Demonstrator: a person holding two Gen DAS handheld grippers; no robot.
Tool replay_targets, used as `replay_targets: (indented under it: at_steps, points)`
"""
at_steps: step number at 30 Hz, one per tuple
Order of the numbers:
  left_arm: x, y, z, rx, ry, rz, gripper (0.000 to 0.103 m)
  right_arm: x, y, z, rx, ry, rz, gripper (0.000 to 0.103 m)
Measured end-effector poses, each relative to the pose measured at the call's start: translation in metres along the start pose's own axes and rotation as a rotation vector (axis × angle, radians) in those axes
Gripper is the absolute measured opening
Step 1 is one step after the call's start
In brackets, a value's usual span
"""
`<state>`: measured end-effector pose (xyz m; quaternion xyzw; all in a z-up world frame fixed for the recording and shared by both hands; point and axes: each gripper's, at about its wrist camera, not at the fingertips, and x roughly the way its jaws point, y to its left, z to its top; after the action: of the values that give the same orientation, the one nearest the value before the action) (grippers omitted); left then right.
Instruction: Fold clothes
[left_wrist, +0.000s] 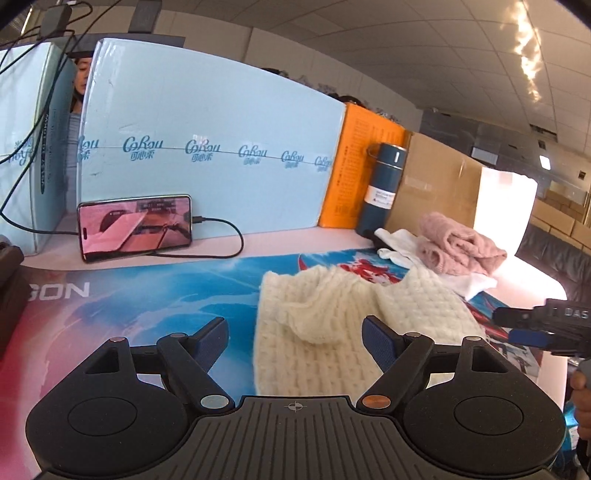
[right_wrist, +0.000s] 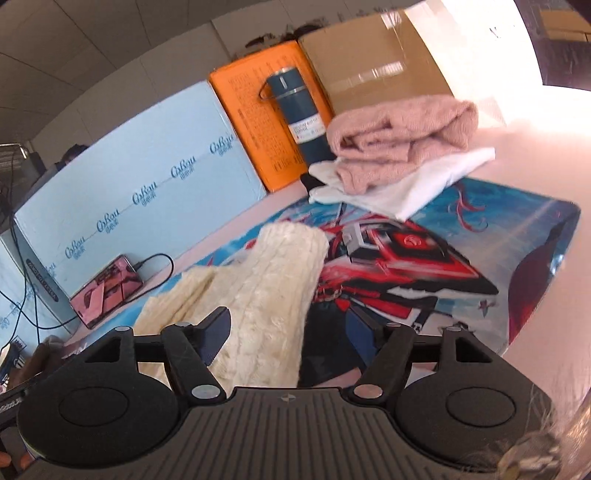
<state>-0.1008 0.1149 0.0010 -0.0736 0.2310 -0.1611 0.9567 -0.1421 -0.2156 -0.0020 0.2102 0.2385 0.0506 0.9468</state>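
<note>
A cream knitted sweater (left_wrist: 332, 325) lies partly folded on the printed desk mat (left_wrist: 147, 295). My left gripper (left_wrist: 293, 332) is open just above its near left edge, holding nothing. My right gripper (right_wrist: 291, 325) is open, with the cream sweater (right_wrist: 266, 295) lying between and under its fingers. The right gripper (left_wrist: 532, 330) also shows at the right edge of the left wrist view. A folded pink sweater (right_wrist: 399, 136) rests on a folded white garment (right_wrist: 413, 184) at the mat's far right.
A phone (left_wrist: 135, 227) on a cable leans against light blue boxes (left_wrist: 207, 147) at the back. An orange box (left_wrist: 354, 162), a dark teal flask (left_wrist: 382, 188) and a cardboard box (left_wrist: 432, 184) stand behind the folded pile. The table edge (right_wrist: 554, 332) is at the right.
</note>
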Motion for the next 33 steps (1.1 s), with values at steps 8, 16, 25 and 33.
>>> replay_targets:
  at_steps: [8,16,25,33]
  points:
    - [0.057,0.005,-0.008,-0.059,0.159,-0.040,0.070,0.030,0.074,-0.025,-0.256,0.173,0.060,0.086]
    - [0.055,0.003,-0.013,-0.049,0.161,-0.087,0.035,0.040,0.096,-0.070,-0.514,0.099,-0.071,0.082]
    - [0.053,0.010,-0.013,-0.091,0.155,-0.119,0.021,-0.003,0.037,-0.030,-0.192,-0.057,0.018,0.021]
    - [0.051,0.008,-0.013,-0.085,0.135,-0.121,0.018,-0.043,-0.022,-0.032,0.000,-0.102,-0.039,0.022]
